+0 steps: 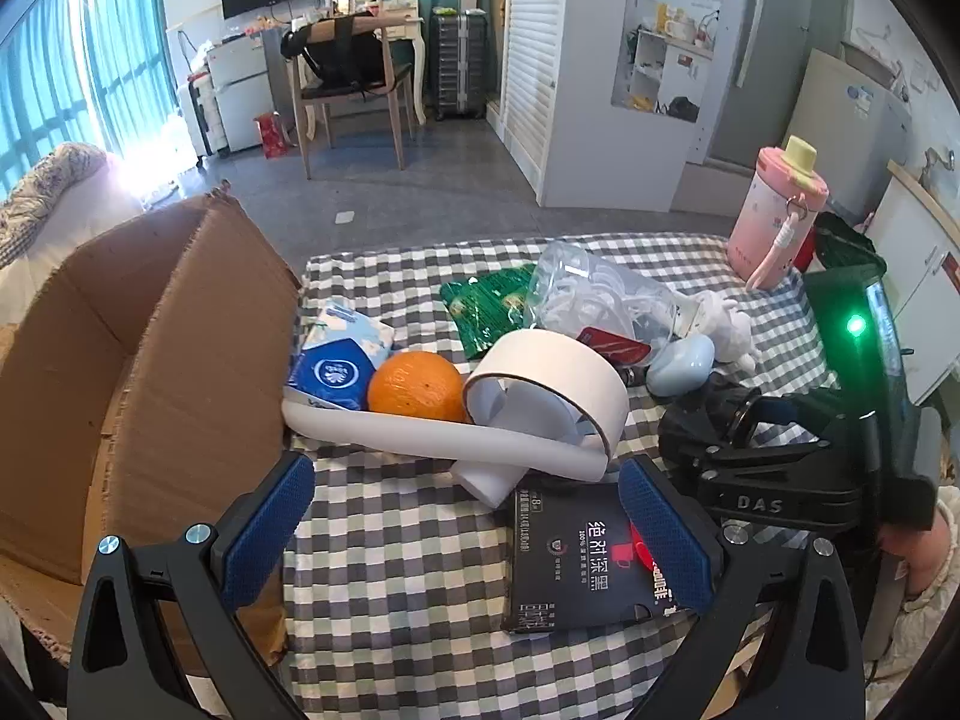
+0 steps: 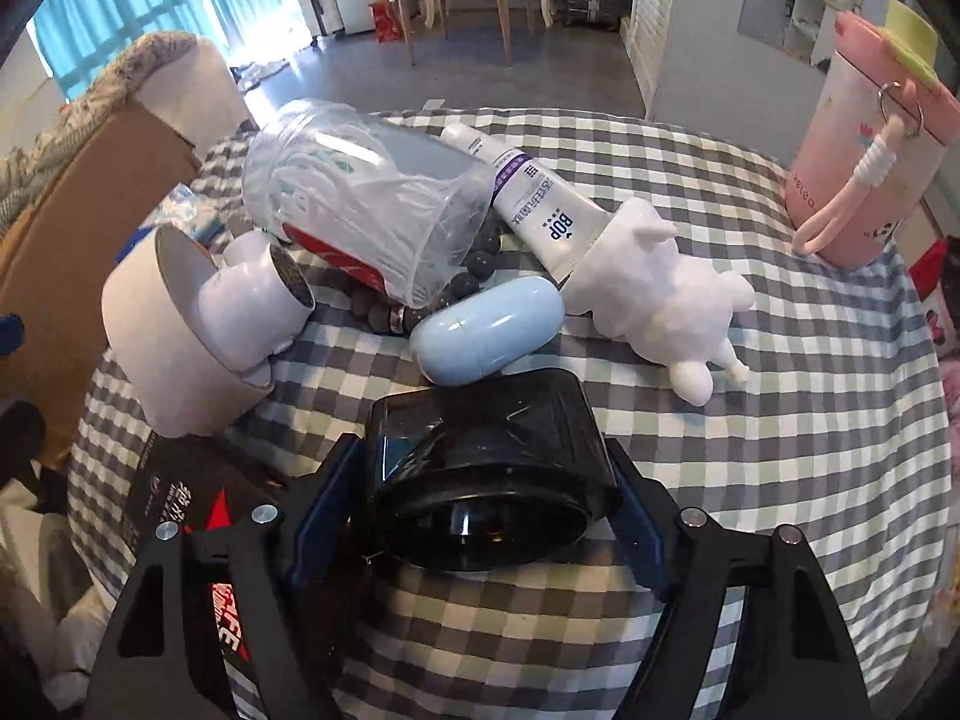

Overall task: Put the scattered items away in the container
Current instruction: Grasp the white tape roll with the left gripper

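Nearest, the right gripper is clamped on a glossy black container lying on the checked tablecloth; the left gripper hangs spread wide and empty over a black packet. Beyond lie a white tape roll, an orange, a tissue pack and a blue case. The cardboard box at nine o'clock shows nothing inside (its floor is mostly hidden). By my estimate, nearly everything remains.

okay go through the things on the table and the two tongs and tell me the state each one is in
Cardboard box: open.
Left tongs: open, empty.
Right tongs: shut on black container.
Pink bottle: upright, capped.
Clear bag: lying down.
Tape roll: partly unrolled.
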